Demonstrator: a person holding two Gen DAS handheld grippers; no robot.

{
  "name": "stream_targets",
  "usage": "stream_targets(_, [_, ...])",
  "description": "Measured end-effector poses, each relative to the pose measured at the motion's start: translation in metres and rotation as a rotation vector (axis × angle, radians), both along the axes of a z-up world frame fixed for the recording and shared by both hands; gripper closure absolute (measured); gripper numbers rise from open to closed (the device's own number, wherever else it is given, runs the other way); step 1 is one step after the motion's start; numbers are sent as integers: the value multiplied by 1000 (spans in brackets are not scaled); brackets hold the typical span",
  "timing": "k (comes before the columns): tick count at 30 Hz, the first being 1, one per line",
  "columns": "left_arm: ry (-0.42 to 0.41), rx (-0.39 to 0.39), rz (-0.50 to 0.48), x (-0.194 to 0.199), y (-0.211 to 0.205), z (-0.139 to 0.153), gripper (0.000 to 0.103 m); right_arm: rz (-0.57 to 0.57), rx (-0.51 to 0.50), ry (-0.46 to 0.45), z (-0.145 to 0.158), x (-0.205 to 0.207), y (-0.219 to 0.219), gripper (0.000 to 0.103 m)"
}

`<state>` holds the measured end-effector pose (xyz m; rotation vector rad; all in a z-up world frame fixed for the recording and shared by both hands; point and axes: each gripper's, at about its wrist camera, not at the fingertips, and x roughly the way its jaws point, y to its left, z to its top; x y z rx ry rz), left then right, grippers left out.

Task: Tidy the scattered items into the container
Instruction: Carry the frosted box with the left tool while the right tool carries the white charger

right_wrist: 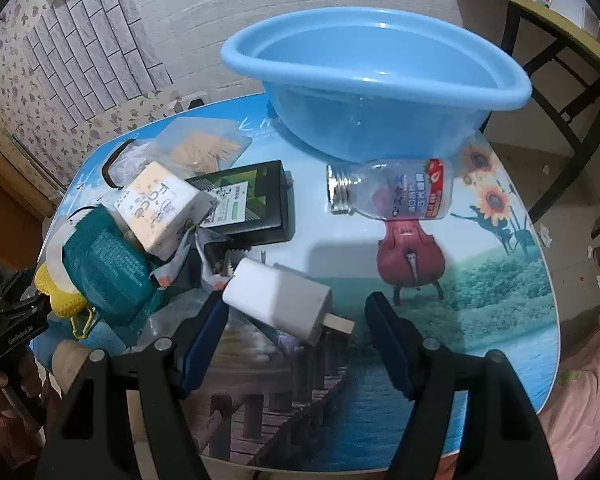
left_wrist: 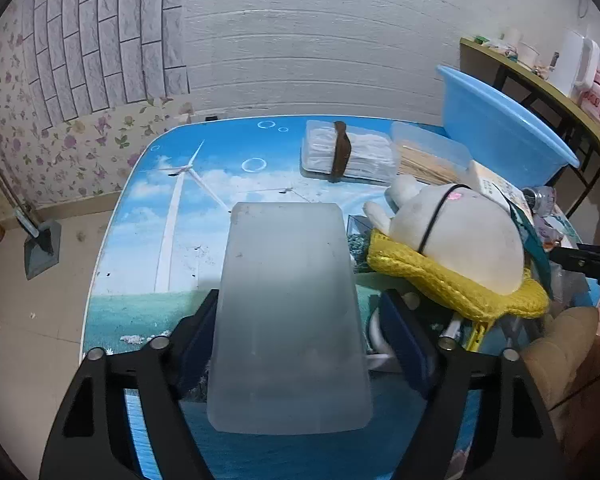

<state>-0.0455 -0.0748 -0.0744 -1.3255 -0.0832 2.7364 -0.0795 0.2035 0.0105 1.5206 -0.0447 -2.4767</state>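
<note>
Table (right_wrist: 500, 312): round top with a printed scenic cover; it carries every item, with the clutter bunched on one side and the container at the far edge.

Basin (right_wrist: 376, 76): blue plastic, upright, nothing visible inside. Judged to be the container; set at the rear so each hand can reach it over the clutter.

Translucent case (left_wrist: 288, 312): frosted, flat, rectangular. It sits lengthwise between the fingers of the left gripper (left_wrist: 300, 320). The jaws are spread to its width; the left pad lies against its edge, while a slight gap may remain at the right pad, so a firm clamp cannot be confirmed. It appears raised off the table, likely being carried to the basin.

Plush toy (left_wrist: 456, 236): white, lying on a yellow knitted piece (left_wrist: 452, 292), just beside the case.

Black box (right_wrist: 248, 200): flat on the table, with a cream box (right_wrist: 160, 208) leaning across its corner; part of the untidied pile.

Teal packet (right_wrist: 104, 272): next to the cream box, overlapping the pile.

Bottle (right_wrist: 392, 190): clear, uncapped, on its side just in front of the basin, apart from the pile.

Charger (right_wrist: 280, 304): white plug block, prongs facing the right-hand pad. It lies between the fingers of the right gripper (right_wrist: 296, 332), which are well apart and clamp nothing; the left pad is close to it. Judged to be the next pick.

Remaining work: nearly all items are outside the basin.
</note>
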Motion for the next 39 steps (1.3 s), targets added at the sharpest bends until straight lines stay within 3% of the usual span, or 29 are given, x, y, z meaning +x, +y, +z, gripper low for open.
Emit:
stream_targets(3, [-8,13,-2,2,-2,2,31,2,-6,4,-2,-1,0,32])
stream_targets(5, [-2,6,9,4,-6,4,41,11,-6,13,-2,-1,0,36])
stream_targets(6, [-6,1,10,4,-7,4,41,21,-14,15,-2,-1,-1,44])
stream_targets(19, [19,-38,42,9,-10,14,42,43,-32,75,9,7,8,45])
stream_targets(31, [114,-47,27,9,10,76,42,78,-118,233,58,16,22,46])
stream_targets(39, [154,-54,-71,-29,66,118,42,74,-181,314,88,-6,40,46])
